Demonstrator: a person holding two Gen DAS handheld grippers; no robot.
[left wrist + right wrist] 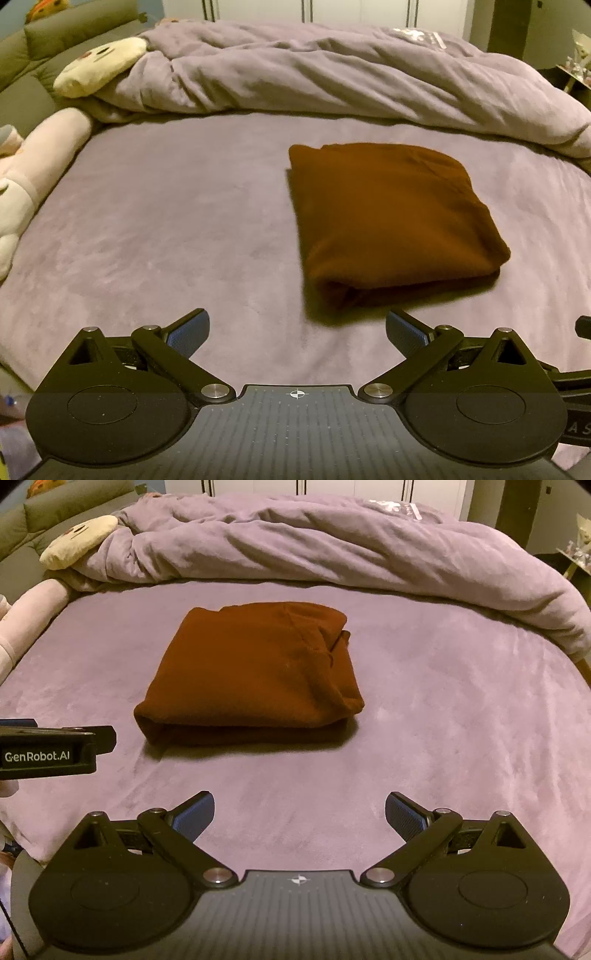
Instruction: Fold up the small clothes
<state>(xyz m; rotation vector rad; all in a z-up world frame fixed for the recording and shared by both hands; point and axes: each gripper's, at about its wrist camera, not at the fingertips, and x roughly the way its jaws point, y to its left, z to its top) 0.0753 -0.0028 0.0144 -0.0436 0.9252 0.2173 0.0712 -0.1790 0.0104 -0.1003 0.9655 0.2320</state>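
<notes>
Lying on the bed sheet [424,709], the brown garment [255,675] is a compact, roughly square bundle, several layers thick, with a rolled fold along its near edge and looser layers showing at its far right corner. Judgement: the folding looks essentially complete; only tidying that far corner might remain.

Left tongs [297,332]: spread wide, blue pads [188,334] well apart, nothing between them. They hover above bare sheet, near the garment's front left corner but not touching it. In the right wrist view their side shows at the left edge, level with the bundle's near fold.

Right tongs [299,814]: also spread wide and empty, hanging over the sheet in front of the garment, clear of it.

Judgement: both tools sit back from the cloth, probably so the bundle can settle without being dragged; soft fleece-like fabric would spring open if snagged.

Surroundings: a rumpled purple duvet [332,542] is heaped along the far side of the bed, leaving the near half flat as a working surface. Plush toys [99,66] lie at the left edge, well apart from the garment.
</notes>
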